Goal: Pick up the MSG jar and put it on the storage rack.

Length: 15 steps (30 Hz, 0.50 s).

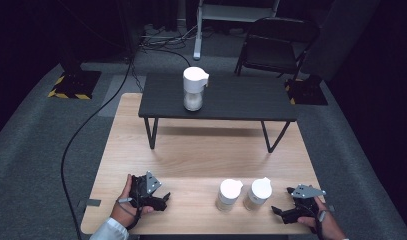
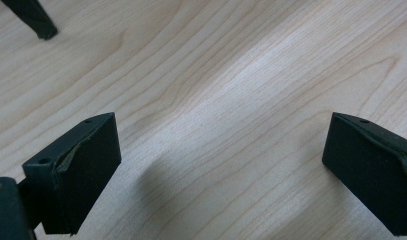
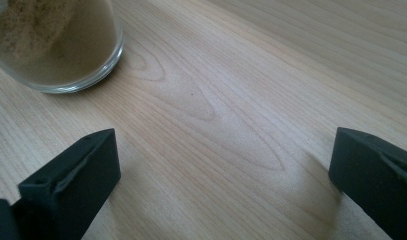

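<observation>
Two white-lidded glass jars stand near the front of the wooden table (image 1: pixel 191 155): one jar (image 1: pixel 228 195) on the left and another jar (image 1: pixel 257 194) on the right, both holding a pale powder. A third white-lidded jar (image 1: pixel 194 89) stands on the small black table (image 1: pixel 241 97) at the back. My left gripper (image 1: pixel 163 200) rests open at the front left, over bare wood (image 2: pixel 216 100). My right gripper (image 1: pixel 277 211) lies open at the front right, just right of the two jars. The base of a jar (image 3: pixel 56 45) with tan powder sits ahead and left of its jaws.
The black table's legs (image 1: pixel 152 132) stand on the wood behind the jars. One black leg tip (image 2: pixel 33 17) lies far ahead of the left gripper. A black folding chair (image 1: pixel 273 45) and cables (image 1: pixel 91 120) are on the grey floor beyond.
</observation>
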Available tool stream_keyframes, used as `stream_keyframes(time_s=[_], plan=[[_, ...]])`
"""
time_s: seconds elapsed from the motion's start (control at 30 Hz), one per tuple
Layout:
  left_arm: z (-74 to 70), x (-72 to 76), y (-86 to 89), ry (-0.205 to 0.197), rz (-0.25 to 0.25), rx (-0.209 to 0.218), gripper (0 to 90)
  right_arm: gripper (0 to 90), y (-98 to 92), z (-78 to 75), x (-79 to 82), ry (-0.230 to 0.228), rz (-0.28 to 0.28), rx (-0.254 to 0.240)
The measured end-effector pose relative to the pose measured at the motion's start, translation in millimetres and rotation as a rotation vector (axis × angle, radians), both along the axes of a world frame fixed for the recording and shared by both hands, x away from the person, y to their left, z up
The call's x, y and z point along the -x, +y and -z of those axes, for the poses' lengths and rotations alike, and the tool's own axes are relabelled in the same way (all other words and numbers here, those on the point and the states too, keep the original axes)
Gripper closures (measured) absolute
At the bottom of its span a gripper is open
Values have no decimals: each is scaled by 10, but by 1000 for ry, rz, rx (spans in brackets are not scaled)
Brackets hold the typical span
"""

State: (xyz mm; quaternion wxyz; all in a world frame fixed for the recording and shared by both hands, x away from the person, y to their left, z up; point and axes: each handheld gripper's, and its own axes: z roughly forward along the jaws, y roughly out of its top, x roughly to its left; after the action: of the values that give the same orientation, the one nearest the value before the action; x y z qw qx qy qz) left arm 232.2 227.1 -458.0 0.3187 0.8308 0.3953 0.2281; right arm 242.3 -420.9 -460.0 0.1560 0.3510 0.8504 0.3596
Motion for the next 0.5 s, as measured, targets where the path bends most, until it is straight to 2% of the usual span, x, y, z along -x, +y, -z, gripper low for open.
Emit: stream_keyframes(time_s=[0.07, 0.23, 0.5], plan=[[9, -23, 49, 18, -5, 25, 21, 0, 1, 0, 1, 0, 1, 0], [-4, -113, 193, 100, -27, 93, 16, 0, 1, 0, 1, 0, 1, 0], [-7, -125, 235, 103, -9, 88, 5, 0, 1, 0, 0, 0, 1, 0]])
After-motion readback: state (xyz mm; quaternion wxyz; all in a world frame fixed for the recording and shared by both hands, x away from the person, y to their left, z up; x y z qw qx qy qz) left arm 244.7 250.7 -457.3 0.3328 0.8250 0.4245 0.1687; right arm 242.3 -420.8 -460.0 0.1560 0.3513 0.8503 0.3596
